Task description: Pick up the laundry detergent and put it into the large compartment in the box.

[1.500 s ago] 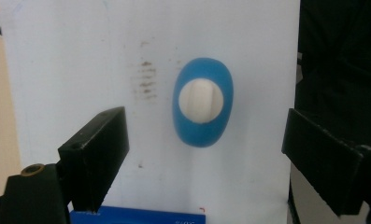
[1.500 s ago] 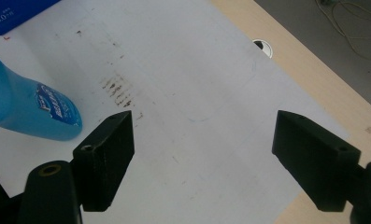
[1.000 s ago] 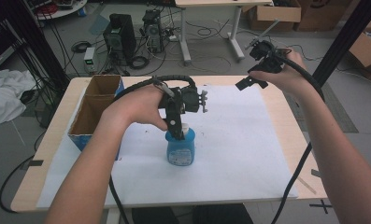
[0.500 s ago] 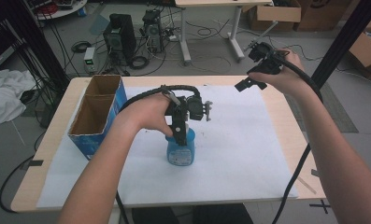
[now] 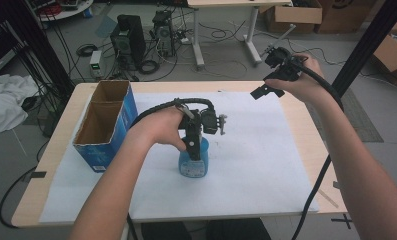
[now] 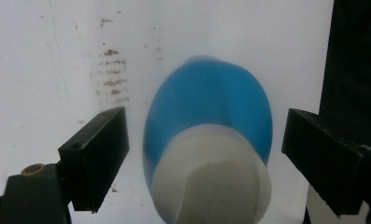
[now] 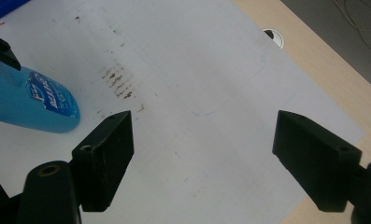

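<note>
We see the blue plastic bottle standing upright near the tabletop centre on white paper, long axis vertical, rounded white cap up. Our left gripper straddles the cap, fingers apart. Our right gripper, at two o'clock, also has its fingers apart.

Both grippers agape (right raised)
</note>
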`<state>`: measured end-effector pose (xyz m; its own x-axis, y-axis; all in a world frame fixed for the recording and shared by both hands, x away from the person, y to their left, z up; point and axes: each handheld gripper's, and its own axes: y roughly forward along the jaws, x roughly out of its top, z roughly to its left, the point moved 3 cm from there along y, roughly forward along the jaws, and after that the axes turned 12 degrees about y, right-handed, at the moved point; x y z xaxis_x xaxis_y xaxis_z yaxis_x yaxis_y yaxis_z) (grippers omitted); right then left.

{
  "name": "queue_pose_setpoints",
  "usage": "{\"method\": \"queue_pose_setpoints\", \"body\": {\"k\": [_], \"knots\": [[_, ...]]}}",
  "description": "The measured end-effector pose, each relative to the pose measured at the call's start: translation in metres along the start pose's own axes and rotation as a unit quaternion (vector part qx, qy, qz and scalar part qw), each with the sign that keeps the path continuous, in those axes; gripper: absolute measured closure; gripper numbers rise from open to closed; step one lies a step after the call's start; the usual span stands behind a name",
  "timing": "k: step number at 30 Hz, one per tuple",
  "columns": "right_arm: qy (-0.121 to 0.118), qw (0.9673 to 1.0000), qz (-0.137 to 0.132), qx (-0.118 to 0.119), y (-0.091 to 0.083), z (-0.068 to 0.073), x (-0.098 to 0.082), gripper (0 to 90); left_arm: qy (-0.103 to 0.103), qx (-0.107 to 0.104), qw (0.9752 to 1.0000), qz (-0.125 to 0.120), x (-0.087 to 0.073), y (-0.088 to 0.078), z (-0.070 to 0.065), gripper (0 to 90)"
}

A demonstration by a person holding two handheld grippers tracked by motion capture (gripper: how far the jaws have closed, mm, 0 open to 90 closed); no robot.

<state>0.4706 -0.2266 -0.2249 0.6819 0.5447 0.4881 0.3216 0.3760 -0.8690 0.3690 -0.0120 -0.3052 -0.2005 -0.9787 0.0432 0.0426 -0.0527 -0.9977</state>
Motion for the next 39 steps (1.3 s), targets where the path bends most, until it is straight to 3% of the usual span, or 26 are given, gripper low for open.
{"method": "queue_pose_setpoints", "body": {"k": [10, 18, 39], "knots": [[-0.001, 1.0, 0.001, 0.0, 0.0012, 0.0007, -0.0004, 20.6, -0.001, -0.004, 1.0, 0.002, -0.0005, 0.0097, -0.0001, 16.1], [0.002, 1.0, 0.003, 0.002, 0.003, -0.0007, -0.0012, 20.7, 0.003, -0.007, 1.0, 0.003, -0.0008, 0.0086, -0.0005, 22.2], [0.007, 0.9999, 0.002, 0.009, 0.0031, -0.004, -0.0042, 20.7, 0.003, -0.013, 0.9999, 0.004, -0.0017, 0.0092, -0.0008, 28.2]]}}
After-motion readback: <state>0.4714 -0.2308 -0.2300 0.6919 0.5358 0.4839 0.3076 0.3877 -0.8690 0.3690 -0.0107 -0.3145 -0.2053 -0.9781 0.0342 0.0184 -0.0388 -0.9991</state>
